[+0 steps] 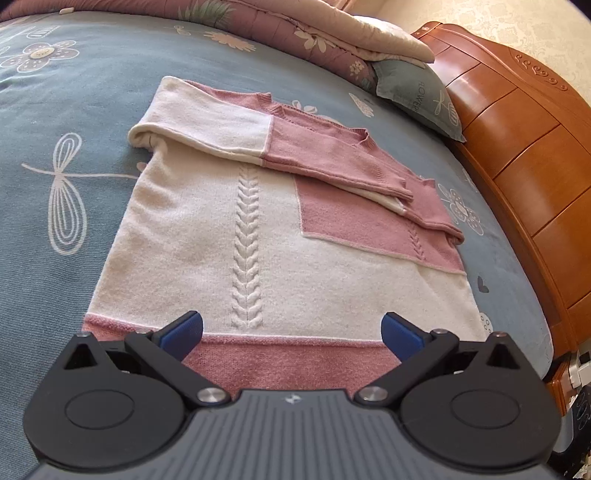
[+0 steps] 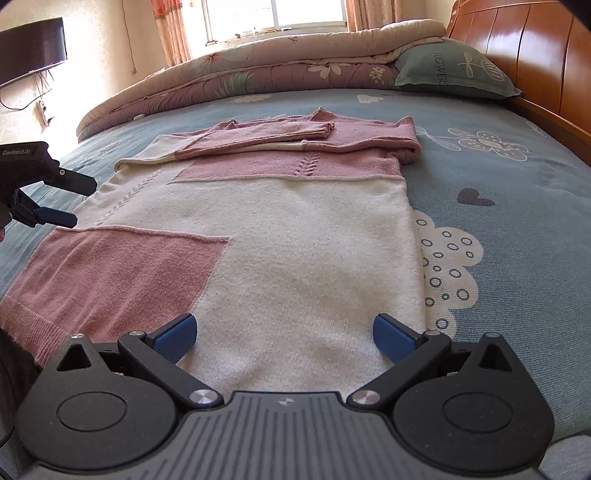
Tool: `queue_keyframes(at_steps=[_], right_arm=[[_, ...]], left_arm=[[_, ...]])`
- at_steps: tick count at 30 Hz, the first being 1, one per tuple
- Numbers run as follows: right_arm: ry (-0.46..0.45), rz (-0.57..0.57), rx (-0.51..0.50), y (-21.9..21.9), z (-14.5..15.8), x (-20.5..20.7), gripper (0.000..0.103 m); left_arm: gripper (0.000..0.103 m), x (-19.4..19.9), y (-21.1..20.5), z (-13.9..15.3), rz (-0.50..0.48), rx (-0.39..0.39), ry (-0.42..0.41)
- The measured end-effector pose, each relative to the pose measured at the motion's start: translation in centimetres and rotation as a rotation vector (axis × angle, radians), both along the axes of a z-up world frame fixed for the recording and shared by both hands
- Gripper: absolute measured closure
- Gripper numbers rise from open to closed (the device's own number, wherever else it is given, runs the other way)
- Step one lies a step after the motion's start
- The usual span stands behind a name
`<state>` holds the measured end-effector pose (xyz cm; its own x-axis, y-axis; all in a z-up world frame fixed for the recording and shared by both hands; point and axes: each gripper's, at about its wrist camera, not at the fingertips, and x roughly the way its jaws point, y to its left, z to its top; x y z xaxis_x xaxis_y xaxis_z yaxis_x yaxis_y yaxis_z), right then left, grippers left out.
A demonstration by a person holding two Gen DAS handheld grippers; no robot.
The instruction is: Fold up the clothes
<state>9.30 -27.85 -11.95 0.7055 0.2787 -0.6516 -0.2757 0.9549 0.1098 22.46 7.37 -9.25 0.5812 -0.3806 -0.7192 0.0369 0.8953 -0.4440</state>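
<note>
1. Left wrist view: pink-and-cream sweater (image 1: 258, 229) spread flat on the bed (image 1: 55, 92), hem toward the bed's near edge, collar toward the folded quilt (image 1: 314, 33) at the far edge. Both sleeves (image 1: 332, 155) already laid across the chest, probably to narrow the garment into a plain rectangle. Left tongs (image 1: 291, 330) spread wide over the pink hem band, pinching nothing, seemingly lined up for a hem grab.

2. Right wrist view: same sweater (image 2: 295, 236) seen from the hem's other end, its long side running just beside the cloud print on the sheet. Right tongs (image 2: 284, 334) likewise spread wide above the cream hem, empty. Left tongs (image 2: 55, 199) visible at the sweater's left side, fingers apart, hovering just off the cloth. Pillow (image 2: 454, 70) against the headboard (image 2: 535, 55), well clear. Sleeves in, body still full-length: likely a partly folded state, with both tongs poised at the hem.
</note>
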Motion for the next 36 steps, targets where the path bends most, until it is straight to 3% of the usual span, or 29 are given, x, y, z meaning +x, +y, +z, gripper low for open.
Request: queue_keyframes(at_steps=[4, 10, 16, 21, 29, 36], right_arm=[[-0.002, 0.003, -0.02, 0.2, 0.0, 0.0, 0.0], [-0.002, 0.004, 0.013, -0.3, 0.0, 0.0, 0.0], [-0.009, 0.001, 0.036, -0.5, 0.0, 0.0, 0.0], [-0.016, 0.001, 0.087, -1.3, 0.0, -0.1, 0.0], [-0.014, 0.023, -0.036, 0.2, -0.1, 0.0, 0.0], [-0.039, 0.007, -0.035, 0.2, -0.3, -0.4, 0.0]], left_arm=[[0.001, 1.2, 0.3, -0.9, 0.015, 0.013, 0.023], [0.001, 0.7, 0.8, -1.3, -0.055, 0.013, -0.024], [0.001, -0.2, -0.7, -1.4, -0.179, 0.155, -0.096], [0.001, -0.8, -1.3, -1.5, -0.192, 0.21, -0.133], [0.002, -5.3, -4.4, 0.7, -0.258, 0.389, -0.229], [0.001, -10.3, -8.1, 2.0, -0.343, 0.549, -0.326]])
